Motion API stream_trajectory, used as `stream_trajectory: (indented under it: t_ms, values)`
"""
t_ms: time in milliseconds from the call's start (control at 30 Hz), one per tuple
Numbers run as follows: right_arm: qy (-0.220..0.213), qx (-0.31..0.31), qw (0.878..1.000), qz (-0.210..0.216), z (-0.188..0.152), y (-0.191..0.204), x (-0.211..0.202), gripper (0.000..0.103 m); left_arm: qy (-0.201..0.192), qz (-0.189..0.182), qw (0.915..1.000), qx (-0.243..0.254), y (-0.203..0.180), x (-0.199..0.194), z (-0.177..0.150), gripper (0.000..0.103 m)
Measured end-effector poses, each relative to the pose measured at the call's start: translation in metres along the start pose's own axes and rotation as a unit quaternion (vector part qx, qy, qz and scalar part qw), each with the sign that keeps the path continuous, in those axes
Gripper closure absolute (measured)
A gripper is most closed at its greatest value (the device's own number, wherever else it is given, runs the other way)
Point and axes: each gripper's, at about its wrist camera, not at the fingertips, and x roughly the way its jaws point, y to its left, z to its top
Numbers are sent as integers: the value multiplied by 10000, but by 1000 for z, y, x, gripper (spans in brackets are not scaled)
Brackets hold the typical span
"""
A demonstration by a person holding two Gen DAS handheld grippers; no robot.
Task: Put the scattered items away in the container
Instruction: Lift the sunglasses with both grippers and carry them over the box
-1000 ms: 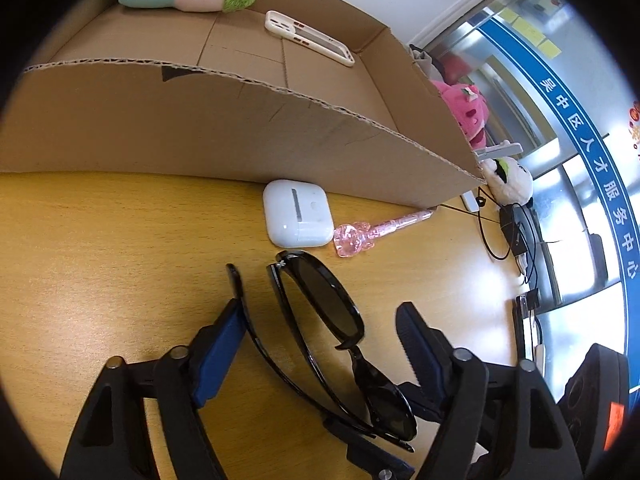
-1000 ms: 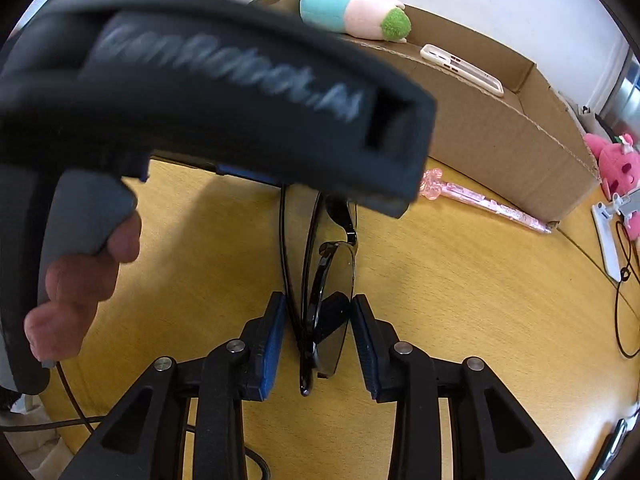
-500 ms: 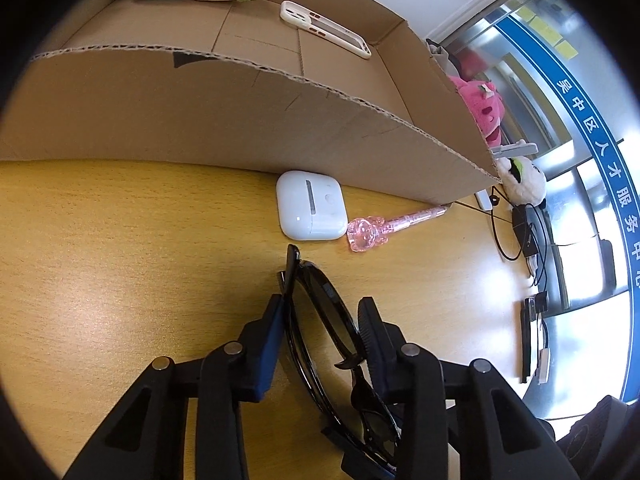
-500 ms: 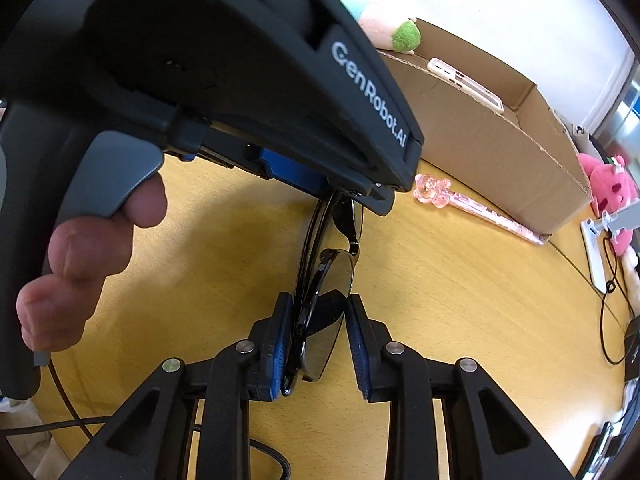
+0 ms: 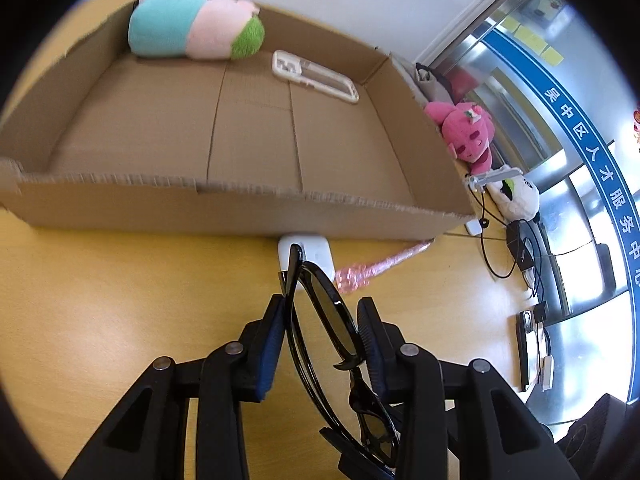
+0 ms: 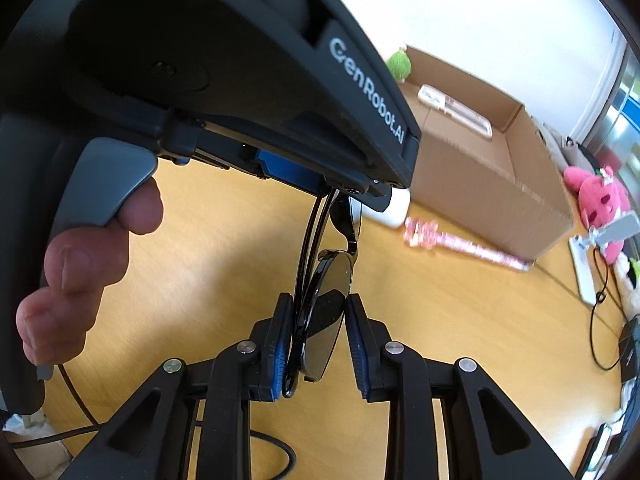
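Black sunglasses (image 5: 326, 312) are held above the wooden table by both grippers. My left gripper (image 5: 322, 322) is shut on one end of the sunglasses; my right gripper (image 6: 318, 334) is shut on the other end (image 6: 320, 312). The open cardboard box (image 5: 240, 208) stands just ahead, holding a teal-pink plush (image 5: 192, 30) and a white phone case (image 5: 314, 76). A white earbud case (image 5: 316, 250) and a pink wand (image 5: 380, 266) lie on the table against the box's near wall.
Pink plush (image 5: 466, 136) and white plush (image 5: 516, 196) sit right of the box, with cables and a charger (image 5: 520, 248). The left gripper body and the hand (image 6: 80, 264) fill the right wrist view's upper left.
Both grippers have lifted the sunglasses off the table and the view has risen, so the box's inside shows more. The left gripper, open a second ago, has shut on the sunglasses.
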Motion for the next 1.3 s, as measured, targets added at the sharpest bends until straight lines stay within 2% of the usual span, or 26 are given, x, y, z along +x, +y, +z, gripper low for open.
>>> stream_trajectory:
  t_ms: [267,433,467,600,667,833,967,1067,1100,1133,1300]
  values:
    - [-540,-39,9985,-6,47,3,-29,75,-475,198,9978,414,-4,-48,52,68]
    - [-794,13,9968,13,87,3,-37,74,-606,357,9959,571,-5,-69,91,68]
    - [-826,20,9966,27,108,6,-27,74,-628,377,9956,586,-5,-73,99,68]
    - [-900,115,9957,184,149,3,-24,75,-722,451,9942,658,0,-86,131,67]
    - [-941,142,9952,210,165,15,-24,75,-764,505,9933,709,2,-91,147,67]
    - [-950,317,9942,382,201,13,-14,75,-776,660,9921,738,13,-93,188,68]
    - [-842,482,9937,565,229,3,11,75,-619,777,9928,669,30,-82,214,68]
    - [-678,548,9941,640,253,-8,45,75,-411,806,9943,563,51,-67,231,68]
    - [-624,578,9941,674,266,-34,67,75,-338,813,9947,539,58,-61,235,68]
    - [-560,623,9939,717,271,-42,80,75,-256,828,9949,510,65,-54,239,68]
    - [-164,821,9920,942,285,-38,126,75,187,949,9945,391,97,-18,252,68]
